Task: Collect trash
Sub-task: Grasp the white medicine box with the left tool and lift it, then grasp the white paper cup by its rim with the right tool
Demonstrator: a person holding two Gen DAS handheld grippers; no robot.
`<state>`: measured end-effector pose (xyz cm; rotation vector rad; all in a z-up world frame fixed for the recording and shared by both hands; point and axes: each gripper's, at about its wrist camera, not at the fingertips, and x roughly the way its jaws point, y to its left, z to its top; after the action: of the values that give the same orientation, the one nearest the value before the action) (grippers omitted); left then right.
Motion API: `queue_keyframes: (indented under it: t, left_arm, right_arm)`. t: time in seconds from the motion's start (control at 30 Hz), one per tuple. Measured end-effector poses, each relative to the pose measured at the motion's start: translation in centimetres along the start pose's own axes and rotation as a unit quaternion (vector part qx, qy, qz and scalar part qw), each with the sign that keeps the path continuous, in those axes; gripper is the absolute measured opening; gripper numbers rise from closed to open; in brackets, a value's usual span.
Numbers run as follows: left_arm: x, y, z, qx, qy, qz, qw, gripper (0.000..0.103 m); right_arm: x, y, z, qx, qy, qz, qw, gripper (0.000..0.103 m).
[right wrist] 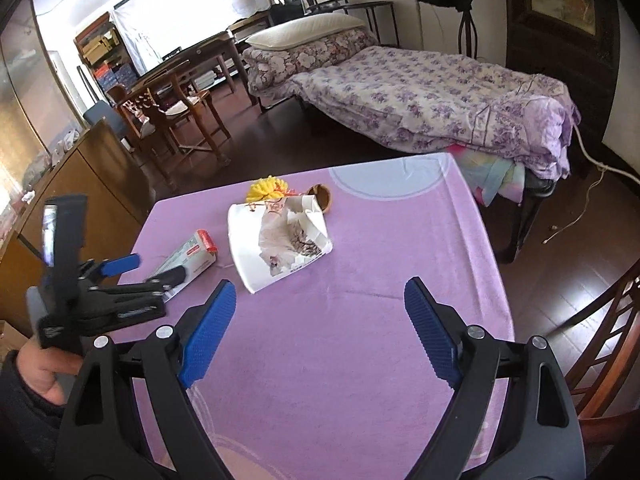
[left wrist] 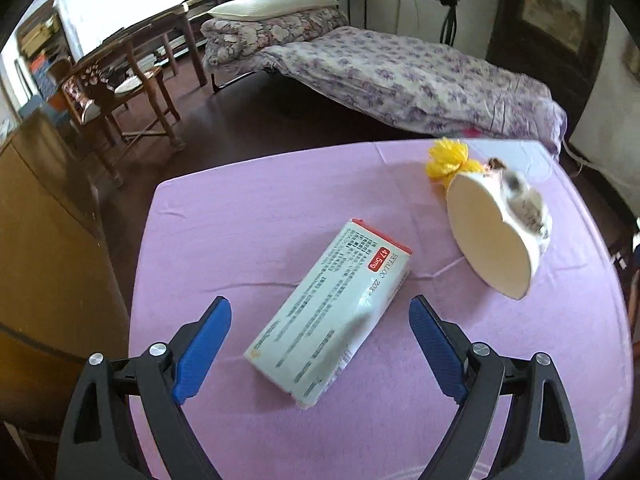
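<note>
Between your left tool's spread blue pads lies the medicine box, flat on the purple-covered desk, untouched. Lower squarely over its narrow width before pinching. Your right tool hovers spread wide, empty, with the tipped paper cup just ahead.

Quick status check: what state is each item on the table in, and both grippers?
medicine box: lying flat, closed, between the open left jaws, not gripped.
paper cup: tipped on its side, crumpled paper inside.
yellow pom-pom: loose on the cloth behind the cup.
left gripper: open.
right gripper: open, empty.
</note>
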<state>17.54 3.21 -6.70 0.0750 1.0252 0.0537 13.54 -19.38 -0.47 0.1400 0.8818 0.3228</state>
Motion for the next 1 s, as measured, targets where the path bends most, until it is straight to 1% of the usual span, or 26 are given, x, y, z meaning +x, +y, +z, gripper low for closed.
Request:
queue_keyframes:
  t: [0.1, 0.17, 0.2, 0.3, 0.4, 0.43, 0.53, 0.67, 0.8, 0.87, 0.93, 1.0]
  left_arm:
    - [1.0, -0.2, -0.3, 0.006, 0.008, -0.003, 0.9999, 0.088]
    - [1.6, -0.3, -0.4, 0.006, 0.011, -0.004, 0.9999, 0.079]
    - [1.6, -0.1, -0.4, 0.003, 0.004, -0.007, 1.0000, 0.077]
    - [1.3, 0.1, -0.4, -0.005, 0.004, -0.009, 0.9999, 0.060]
    - [0.9, -0.3, -0.4, 0.007, 0.012, 0.001, 0.9999, 0.053]
    - [0.7, -0.5, -0.5, 0.008, 0.013, -0.001, 0.9999, 0.051]
    - [-0.3, -0.2, -0.9, -0.008, 0.016, -0.014, 0.9997, 0.041]
    - [-2.5, 0.5, -1.7, -0.052, 0.010, -0.029, 0.9982, 0.040]
    - [-5.7, 0.9, -3.2, -0.093, -0.013, -0.044, 0.9946, 0.040]
    - [-6.8, 1.1, -4.1, -0.117, -0.015, -0.051, 0.9917, 0.040]
    - [-7.6, 1.3, -4.9, -0.138, -0.020, -0.055, 0.9888, 0.040]
    - [-8.3, 1.6, -5.6, -0.157, -0.023, -0.059, 0.9856, 0.040]
  right_arm:
    - [0.3, -0.3, -0.1, 0.017, 0.013, 0.023, 0.999, 0.083]
    - [0.4, -0.3, -0.2, 0.021, 0.015, 0.028, 0.999, 0.083]
    - [0.3, -0.3, -0.2, 0.019, 0.014, 0.028, 0.999, 0.083]
    - [0.4, -0.1, -0.3, 0.016, 0.013, 0.031, 0.999, 0.083]
    - [0.6, 0.1, -0.4, 0.014, 0.015, 0.033, 0.999, 0.083]
    - [0.6, 0.1, -0.4, 0.013, 0.016, 0.033, 0.999, 0.083]
    - [0.5, 0.2, -0.4, 0.010, 0.013, 0.033, 0.999, 0.083]
    - [0.5, 0.2, -0.4, 0.002, 0.008, 0.026, 1.000, 0.083]
    - [0.8, 0.1, -0.5, -0.001, 0.008, 0.022, 1.000, 0.083]
    - [1.1, 0.3, -0.6, -0.010, 0.010, 0.021, 1.000, 0.086]
    - [1.4, 0.8, -0.6, -0.023, 0.008, 0.015, 1.000, 0.091]
    - [1.8, 1.3, -0.5, -0.035, 0.006, 0.010, 0.999, 0.092]
